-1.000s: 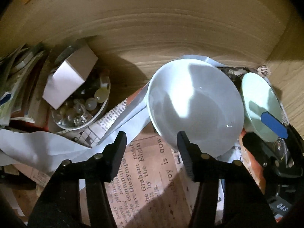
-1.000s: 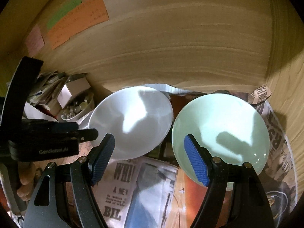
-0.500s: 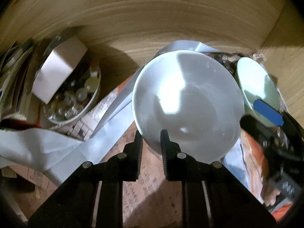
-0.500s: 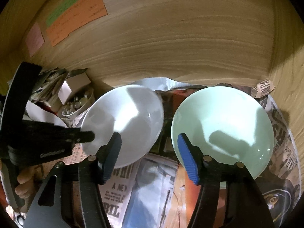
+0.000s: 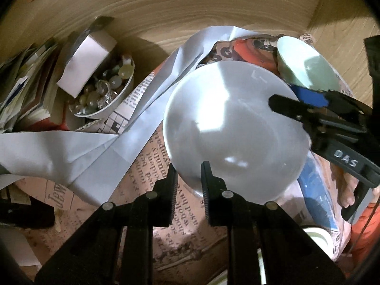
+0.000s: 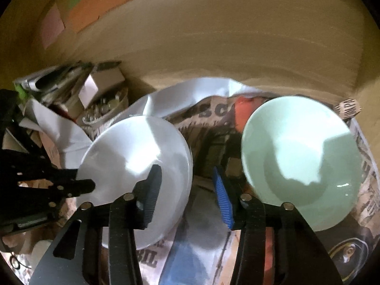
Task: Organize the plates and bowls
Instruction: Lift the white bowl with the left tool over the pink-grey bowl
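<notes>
White bowl fills the middle of the left wrist view, lying on spread newspaper, and the left gripper is clamped narrowly on its near rim at the lower centre of the frame, one finger inside the bowl and one outside. In the right wrist view the same bowl sits left of centre, and a pale green bowl sits well apart from it on the right of the frame, also on the newspaper. The right gripper hangs over the gap between the two bowls; its jaws are closing with nothing between them, the blue-padded finger just beside the green bowl's near rim and the other finger in front of the white bowl. From the left wrist view the green bowl shows at the upper right, behind the white one. At the upper left of that frame a small dish of glass beads holds a white box, with a crumpled white sheet of paper running below it.
</notes>
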Demonstrator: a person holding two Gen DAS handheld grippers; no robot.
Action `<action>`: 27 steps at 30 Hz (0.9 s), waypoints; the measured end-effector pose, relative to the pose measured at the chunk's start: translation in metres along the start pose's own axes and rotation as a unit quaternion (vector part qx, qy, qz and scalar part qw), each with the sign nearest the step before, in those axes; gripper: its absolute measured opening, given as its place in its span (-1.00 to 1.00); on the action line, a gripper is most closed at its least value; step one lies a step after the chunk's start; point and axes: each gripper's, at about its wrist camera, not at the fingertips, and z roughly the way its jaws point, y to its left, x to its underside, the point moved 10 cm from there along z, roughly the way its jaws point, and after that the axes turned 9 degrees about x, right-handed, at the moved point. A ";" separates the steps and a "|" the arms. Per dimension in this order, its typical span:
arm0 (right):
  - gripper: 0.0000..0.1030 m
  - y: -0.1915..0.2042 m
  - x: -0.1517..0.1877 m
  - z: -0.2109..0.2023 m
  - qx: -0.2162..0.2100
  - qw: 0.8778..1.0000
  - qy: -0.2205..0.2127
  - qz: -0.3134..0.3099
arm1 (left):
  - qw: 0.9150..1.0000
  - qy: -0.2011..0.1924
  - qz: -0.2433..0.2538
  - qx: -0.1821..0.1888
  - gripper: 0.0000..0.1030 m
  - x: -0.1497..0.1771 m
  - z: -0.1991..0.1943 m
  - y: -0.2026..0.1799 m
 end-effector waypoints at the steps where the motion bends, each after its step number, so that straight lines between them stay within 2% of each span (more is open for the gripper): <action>1: -0.58 0.002 0.003 0.004 -0.004 1.000 0.010 -0.004 | 1.000 -0.002 -0.001 -0.001 -0.62 -0.001 0.001 0.000; 2: -0.73 0.004 0.006 0.008 -0.008 1.000 0.019 -0.006 | 1.000 -0.004 -0.002 -0.002 -0.62 -0.001 0.001 0.000; 3: -0.77 0.006 0.009 0.011 -0.014 0.999 0.029 -0.008 | 1.000 -0.008 -0.003 -0.001 -0.63 -0.003 0.000 0.000; 8: -0.76 0.004 0.010 0.011 0.001 1.000 0.028 -0.006 | 1.000 -0.009 -0.006 -0.011 -0.63 -0.007 0.005 -0.006; 14: -0.76 0.004 0.005 -0.007 0.005 1.000 0.008 -0.002 | 1.000 -0.016 -0.024 0.008 -0.64 -0.008 -0.001 -0.007; 27: -0.74 0.026 -0.007 -0.065 0.007 0.999 -0.051 -0.015 | 0.994 -0.109 -0.015 -0.006 -0.64 0.000 -0.077 -0.010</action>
